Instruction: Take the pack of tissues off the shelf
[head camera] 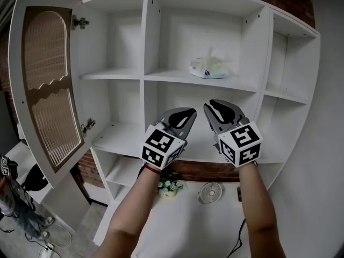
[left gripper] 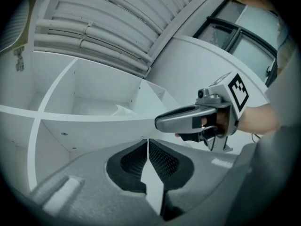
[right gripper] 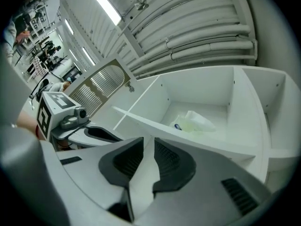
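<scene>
The tissues [head camera: 209, 67] were seen lying on the upper middle shelf [head camera: 177, 78], well beyond both grippers. The left gripper [head camera: 181, 114] was held closed and empty. The right gripper [head camera: 221, 109] was held narrowly parted, gripping nothing.

The white shelf unit [head camera: 144, 47] is split by upright panels and flat boards into open compartments. Its door [head camera: 51, 85], which has a woven panel, stands swung open at nine o'clock. In the head view, a pack of tissues [head camera: 209, 67] lies at about one o'clock from the middle. It rests directly on the board [head camera: 166, 78] of the upper centre compartment, nearer the right upright than the left. In the right gripper view the same pack [right gripper: 194, 122] lies flat on that board. At six o'clock, below the shelf unit, a white counter [head camera: 188, 224] carries a small potted plant [head camera: 170, 186]. A small round fan [head camera: 209, 192] stands just beside the plant, at its three o'clock.
</scene>
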A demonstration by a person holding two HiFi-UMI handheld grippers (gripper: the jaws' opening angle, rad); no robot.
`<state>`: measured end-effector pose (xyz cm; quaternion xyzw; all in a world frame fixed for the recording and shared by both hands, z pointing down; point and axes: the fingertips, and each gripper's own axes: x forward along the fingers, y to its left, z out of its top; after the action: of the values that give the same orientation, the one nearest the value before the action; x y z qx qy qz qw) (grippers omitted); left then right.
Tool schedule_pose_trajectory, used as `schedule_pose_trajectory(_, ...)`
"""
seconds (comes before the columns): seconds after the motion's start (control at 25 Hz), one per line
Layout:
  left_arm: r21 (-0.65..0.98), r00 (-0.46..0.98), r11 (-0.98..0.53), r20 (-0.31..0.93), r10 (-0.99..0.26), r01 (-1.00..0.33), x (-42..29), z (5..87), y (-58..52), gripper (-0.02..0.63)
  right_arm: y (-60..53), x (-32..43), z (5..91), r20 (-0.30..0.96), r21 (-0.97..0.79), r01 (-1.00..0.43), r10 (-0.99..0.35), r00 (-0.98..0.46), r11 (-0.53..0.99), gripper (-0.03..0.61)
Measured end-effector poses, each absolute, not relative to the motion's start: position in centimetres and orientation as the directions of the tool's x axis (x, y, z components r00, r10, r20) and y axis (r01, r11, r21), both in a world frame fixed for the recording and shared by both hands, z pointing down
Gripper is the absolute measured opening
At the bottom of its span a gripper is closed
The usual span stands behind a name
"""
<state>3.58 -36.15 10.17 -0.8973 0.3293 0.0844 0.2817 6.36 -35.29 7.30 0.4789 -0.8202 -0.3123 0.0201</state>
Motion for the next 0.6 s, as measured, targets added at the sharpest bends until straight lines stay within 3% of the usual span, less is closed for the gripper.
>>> schedule_pose_trajectory(0.6,-0.501,0.777,-0.594,-0.387,-0.497,-0.63,4.1,8.3,-36.9,0.018,-37.2,7.2,-0.5,-0.32,0.637,-0.75,-0.825,-0.467,0.177,0.123)
